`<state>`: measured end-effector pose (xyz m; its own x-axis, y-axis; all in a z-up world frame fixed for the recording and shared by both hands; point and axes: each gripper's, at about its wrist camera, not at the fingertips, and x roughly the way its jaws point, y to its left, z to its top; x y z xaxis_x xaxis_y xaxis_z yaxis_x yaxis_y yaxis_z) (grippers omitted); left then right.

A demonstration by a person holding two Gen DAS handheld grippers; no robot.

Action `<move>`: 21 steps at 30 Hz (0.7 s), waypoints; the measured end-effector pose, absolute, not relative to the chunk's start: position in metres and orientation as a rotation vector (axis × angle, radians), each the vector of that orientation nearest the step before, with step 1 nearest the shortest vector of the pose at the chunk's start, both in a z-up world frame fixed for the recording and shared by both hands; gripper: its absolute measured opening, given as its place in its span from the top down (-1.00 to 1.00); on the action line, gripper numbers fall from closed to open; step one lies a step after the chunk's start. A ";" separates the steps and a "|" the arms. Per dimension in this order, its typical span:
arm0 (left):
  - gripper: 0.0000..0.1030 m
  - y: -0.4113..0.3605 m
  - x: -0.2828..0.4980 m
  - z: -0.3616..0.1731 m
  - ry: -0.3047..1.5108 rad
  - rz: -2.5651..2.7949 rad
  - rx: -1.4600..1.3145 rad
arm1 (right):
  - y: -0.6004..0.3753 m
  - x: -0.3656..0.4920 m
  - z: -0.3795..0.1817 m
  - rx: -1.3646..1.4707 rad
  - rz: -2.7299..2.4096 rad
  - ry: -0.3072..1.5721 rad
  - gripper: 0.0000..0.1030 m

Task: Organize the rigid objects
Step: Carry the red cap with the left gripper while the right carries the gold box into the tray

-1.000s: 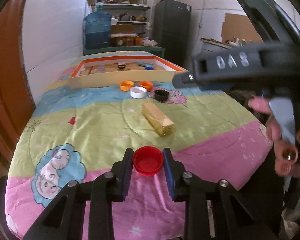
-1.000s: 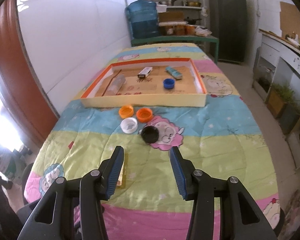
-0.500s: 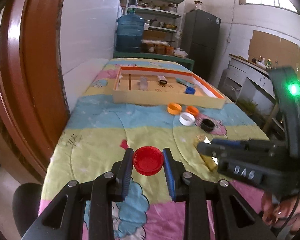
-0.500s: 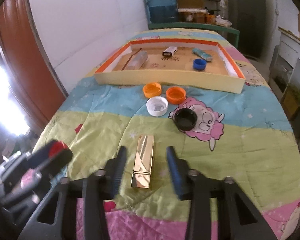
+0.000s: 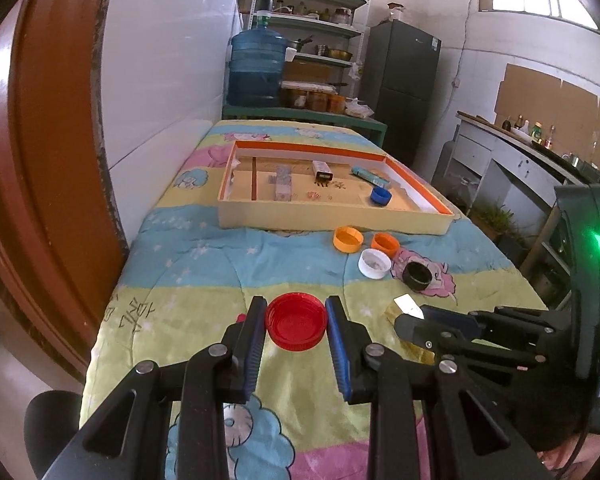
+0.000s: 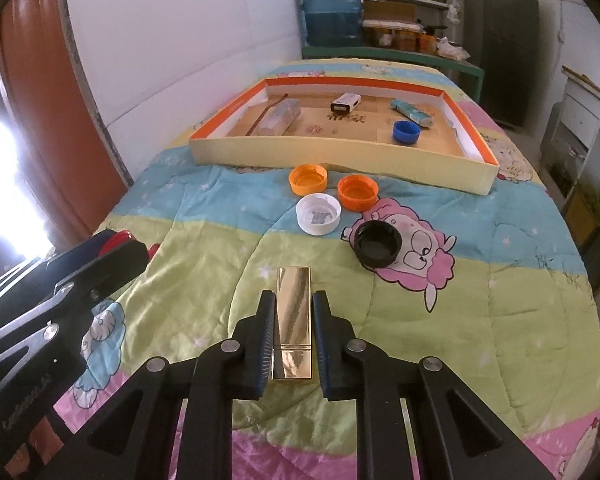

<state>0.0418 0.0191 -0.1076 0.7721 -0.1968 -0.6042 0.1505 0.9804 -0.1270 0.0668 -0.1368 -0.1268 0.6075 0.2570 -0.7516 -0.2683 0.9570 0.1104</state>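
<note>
A cartoon-print quilt (image 6: 500,280) in pink, green and blue is covering the long table in a kitchen-like room, with a blue water jug (image 5: 258,68), shelves and a dark fridge (image 5: 404,88) standing at the far end.

A second ago the right gripper (image 6: 293,312) was hanging open above the quilt with nothing between its fingers; now it is clamping its blue pads on both long sides of the gold rectangular case (image 6: 294,320), which is lying on the green band of the quilt. That settles the grasp, so the case is probably ready to be lifted toward the orange-rimmed cardboard tray (image 6: 340,156).

The left gripper (image 5: 296,322) is holding the red bottle cap (image 5: 296,322) between its pads, as it was a second ago, and is carrying it over the near part of the quilt, to the left of the other gripper.

Between both grippers and the tray, four loose caps are sitting close together: a yellow-orange cap (image 6: 308,179), an orange cap (image 6: 358,192), a white cap (image 6: 318,214) and a black cap (image 6: 378,245). They are lying right on the straight path to the tray, so a low carry could knock them. The tray already is holding a blue cap (image 6: 406,132), a clear plastic box (image 6: 280,118), a small white-and-black box (image 6: 345,103) and a teal packet (image 6: 412,112), leaving bare floor in the middle.
</note>
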 end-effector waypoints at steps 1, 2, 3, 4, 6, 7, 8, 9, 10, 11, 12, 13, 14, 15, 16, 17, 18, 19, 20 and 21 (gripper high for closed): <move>0.41 0.018 0.043 -0.107 0.662 -0.190 -0.073 | -0.138 0.068 -0.126 -0.011 0.302 0.864 0.64; 0.41 0.018 0.045 -0.106 0.663 -0.192 -0.075 | -0.139 0.068 -0.125 -0.008 0.302 0.861 0.64; 0.41 0.017 0.046 -0.106 0.664 -0.193 -0.076 | -0.139 0.068 -0.123 -0.007 0.301 0.858 0.64; 0.41 0.017 0.047 -0.105 0.663 -0.194 -0.076 | -0.140 0.069 -0.121 -0.004 0.301 0.853 0.64; 0.41 0.015 0.051 -0.103 0.663 -0.195 -0.075 | -0.141 0.070 -0.118 -0.003 0.300 0.845 0.64; 0.41 0.015 0.052 -0.103 0.664 -0.195 -0.075 | -0.142 0.070 -0.116 -0.003 0.299 0.841 0.64; 0.41 0.014 0.054 -0.102 0.664 -0.195 -0.076 | -0.142 0.071 -0.114 -0.004 0.297 0.836 0.64; 0.41 0.014 0.053 -0.102 0.664 -0.195 -0.075 | -0.143 0.072 -0.112 -0.004 0.294 0.831 0.64; 0.41 0.013 0.055 -0.101 0.665 -0.194 -0.075 | -0.144 0.074 -0.110 -0.004 0.291 0.827 0.64; 0.41 0.012 0.058 -0.099 0.663 -0.192 -0.075 | -0.145 0.075 -0.107 -0.003 0.288 0.822 0.64; 0.41 0.012 0.059 -0.097 0.662 -0.191 -0.076 | -0.146 0.077 -0.105 -0.002 0.285 0.818 0.64; 0.41 0.011 0.061 -0.096 0.661 -0.189 -0.076 | -0.147 0.079 -0.103 -0.001 0.281 0.811 0.64; 0.41 0.010 0.063 -0.094 0.659 -0.188 -0.076 | -0.147 0.080 -0.101 -0.001 0.279 0.807 0.64; 0.41 0.010 0.065 -0.091 0.658 -0.187 -0.077 | -0.148 0.082 -0.099 -0.001 0.275 0.801 0.64; 0.41 0.009 0.067 -0.089 0.656 -0.186 -0.078 | -0.149 0.084 -0.096 0.001 0.273 0.795 0.64; 0.41 0.008 0.070 -0.087 0.654 -0.185 -0.078 | -0.150 0.085 -0.095 0.002 0.272 0.791 0.64; 0.41 0.007 0.072 -0.085 0.652 -0.186 -0.078 | -0.151 0.086 -0.093 0.003 0.270 0.787 0.64; 0.41 0.007 0.074 -0.084 0.650 -0.187 -0.080 | -0.151 0.088 -0.091 0.003 0.269 0.781 0.64; 0.41 0.006 0.076 -0.082 0.649 -0.188 -0.081 | -0.152 0.089 -0.089 0.002 0.269 0.776 0.64; 0.41 0.006 0.079 -0.080 0.647 -0.189 -0.084 | -0.152 0.091 -0.088 0.002 0.267 0.772 0.64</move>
<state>0.0787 0.0057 -0.0801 0.7813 -0.2011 -0.5909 0.1487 0.9794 -0.1367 0.0906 -0.1522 -0.0880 0.6841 0.2395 -0.6890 -0.2378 0.9662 0.0998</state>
